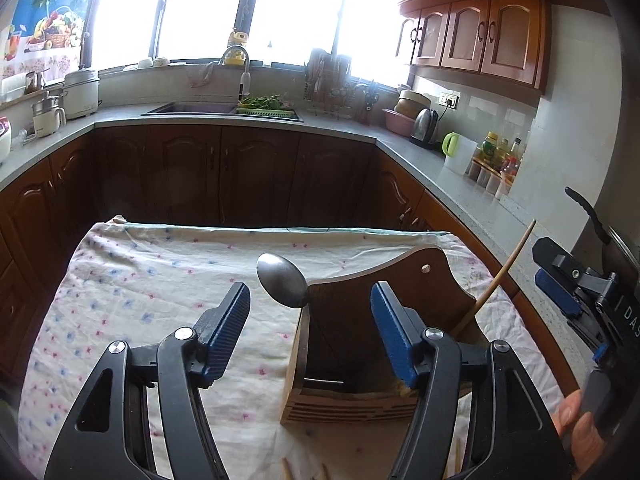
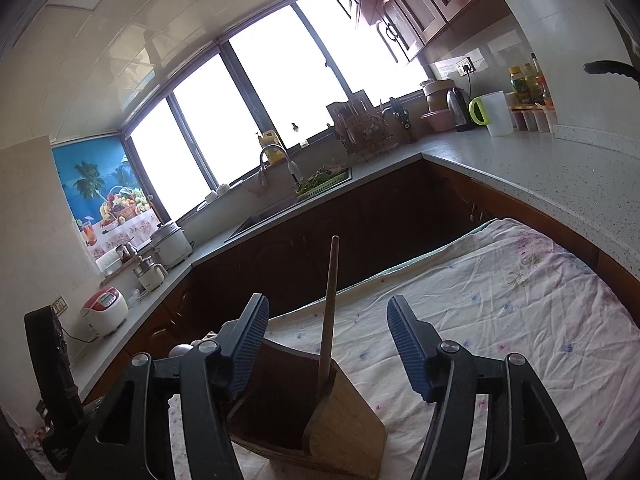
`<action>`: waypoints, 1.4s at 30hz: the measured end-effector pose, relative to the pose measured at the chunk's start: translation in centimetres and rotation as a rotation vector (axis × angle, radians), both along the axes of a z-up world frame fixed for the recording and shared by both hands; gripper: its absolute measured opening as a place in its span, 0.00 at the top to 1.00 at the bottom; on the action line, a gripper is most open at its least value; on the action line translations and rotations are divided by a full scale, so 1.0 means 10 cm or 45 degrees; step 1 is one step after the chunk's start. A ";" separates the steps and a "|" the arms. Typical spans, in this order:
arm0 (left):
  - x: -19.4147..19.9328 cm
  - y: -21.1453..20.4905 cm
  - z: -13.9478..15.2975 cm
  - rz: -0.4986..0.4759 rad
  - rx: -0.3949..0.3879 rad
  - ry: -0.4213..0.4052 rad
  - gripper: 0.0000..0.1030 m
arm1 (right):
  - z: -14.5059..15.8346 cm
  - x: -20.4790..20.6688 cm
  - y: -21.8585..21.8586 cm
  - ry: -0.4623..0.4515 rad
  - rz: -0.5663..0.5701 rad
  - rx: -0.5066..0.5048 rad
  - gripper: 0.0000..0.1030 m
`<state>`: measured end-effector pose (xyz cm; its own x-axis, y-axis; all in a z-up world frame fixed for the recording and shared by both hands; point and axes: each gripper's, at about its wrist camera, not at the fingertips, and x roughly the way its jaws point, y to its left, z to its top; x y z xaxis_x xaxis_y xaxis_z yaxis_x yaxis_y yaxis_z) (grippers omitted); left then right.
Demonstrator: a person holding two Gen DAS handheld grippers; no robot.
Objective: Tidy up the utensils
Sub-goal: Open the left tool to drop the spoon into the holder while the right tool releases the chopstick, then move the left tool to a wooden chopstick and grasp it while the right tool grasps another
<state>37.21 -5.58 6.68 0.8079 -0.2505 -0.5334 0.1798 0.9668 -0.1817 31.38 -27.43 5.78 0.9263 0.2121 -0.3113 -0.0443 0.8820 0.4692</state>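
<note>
Wooden utensil holder (image 1: 348, 360) standing on the floral cloth (image 1: 160, 300) over the worktop, partitioned into compartments. Inside: a metal spoon (image 1: 282, 280) at the holder's left side, bowl up and leaning out; a wooden stick (image 2: 328, 312) in a right-hand compartment, tilted. Left gripper (image 1: 310, 312) above the holder, fingers apart, gripping nothing. Right gripper (image 2: 328, 344) likewise: fingers wide apart either side of the stick, no contact.
</note>
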 end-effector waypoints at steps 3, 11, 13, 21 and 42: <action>-0.10 0.08 -0.01 0.027 -0.004 0.019 0.24 | 0.05 -0.12 -0.04 -0.013 0.017 0.026 0.12; -0.54 0.41 -0.08 0.091 -0.078 0.069 0.17 | 0.06 -0.58 -0.03 -0.016 0.058 0.005 0.00; -0.68 0.48 -0.10 0.105 -0.092 0.073 0.17 | 0.05 -0.72 -0.01 -0.015 0.063 -0.021 0.00; -1.15 0.68 -0.30 0.139 -0.141 0.146 0.17 | -0.14 -1.20 0.06 0.054 0.078 -0.107 0.00; -1.43 0.49 -0.76 0.071 -0.062 0.313 0.17 | -0.63 -1.52 0.05 0.261 0.073 -0.186 0.04</action>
